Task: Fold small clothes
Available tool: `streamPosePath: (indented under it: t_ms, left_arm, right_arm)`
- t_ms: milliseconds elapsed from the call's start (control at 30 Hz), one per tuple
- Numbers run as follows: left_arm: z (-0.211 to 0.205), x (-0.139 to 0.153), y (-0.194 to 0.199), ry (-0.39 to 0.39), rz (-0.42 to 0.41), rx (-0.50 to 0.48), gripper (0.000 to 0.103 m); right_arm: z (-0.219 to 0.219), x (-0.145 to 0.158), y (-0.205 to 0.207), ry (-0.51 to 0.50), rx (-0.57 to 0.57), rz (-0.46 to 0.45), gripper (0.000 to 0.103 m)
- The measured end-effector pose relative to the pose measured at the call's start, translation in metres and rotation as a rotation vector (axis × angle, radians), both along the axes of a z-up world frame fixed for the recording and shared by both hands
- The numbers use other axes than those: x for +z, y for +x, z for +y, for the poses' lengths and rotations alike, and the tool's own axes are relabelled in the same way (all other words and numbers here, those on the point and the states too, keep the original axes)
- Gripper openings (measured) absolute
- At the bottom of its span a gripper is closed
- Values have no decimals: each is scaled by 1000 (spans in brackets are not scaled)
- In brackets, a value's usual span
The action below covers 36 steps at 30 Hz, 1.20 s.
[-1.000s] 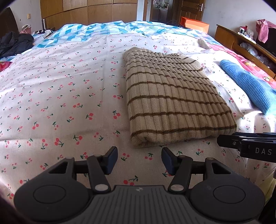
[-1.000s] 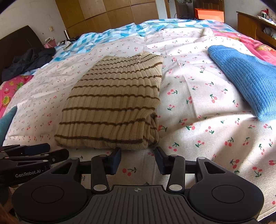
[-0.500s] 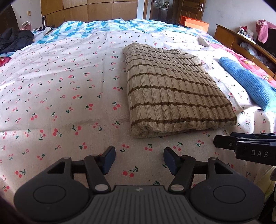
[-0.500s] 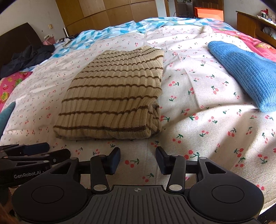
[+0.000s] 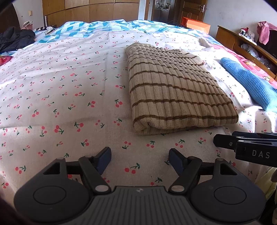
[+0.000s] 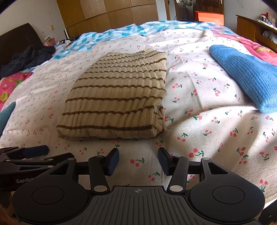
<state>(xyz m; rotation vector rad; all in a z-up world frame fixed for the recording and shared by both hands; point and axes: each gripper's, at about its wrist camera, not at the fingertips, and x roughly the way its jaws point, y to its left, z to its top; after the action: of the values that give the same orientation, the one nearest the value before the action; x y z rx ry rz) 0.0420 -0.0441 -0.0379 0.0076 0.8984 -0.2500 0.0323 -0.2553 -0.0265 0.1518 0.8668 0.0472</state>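
Left wrist view: left tongs (image 5: 139, 160) wide, nothing between, jaws just been opening, hanging over cherry-print bed (image 5: 52, 97). Striped sweater (image 5: 173, 93) lies folded just ahead, near bed edge.

Right wrist view: right tongs (image 6: 138, 161) also open and empty, jaws just been opening too. Sweater (image 6: 117, 100) looks done. Blue knit (image 6: 245, 74) well apart to right, probably next; needs reach over and grab on edge.

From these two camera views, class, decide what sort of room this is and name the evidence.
Most likely a home bedroom: a wide bed under a cherry-print sheet, wooden wardrobe doors behind it, and a folded striped sweater lying on the bed.
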Motion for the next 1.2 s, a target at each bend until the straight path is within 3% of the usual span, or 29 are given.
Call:
streamPosePath:
  t_ms: [333,767,1033,1200]
  left_arm:
    - [-1,1,-1,30,-3,23,86]
    - [0,5,-1,60,-6,62,87]
    - [0,7,1,132,-25,109,93]
    - [2,9,0,120,-30,115,94]
  right_arm:
    - [6,4,-4,-42,14,-38,61]
    - [10,6,-7,-38,23,-44,66]
    - [18,8,-11,-57,40,-58,66]
    - [19,8,-11,-58,38,-59,67]
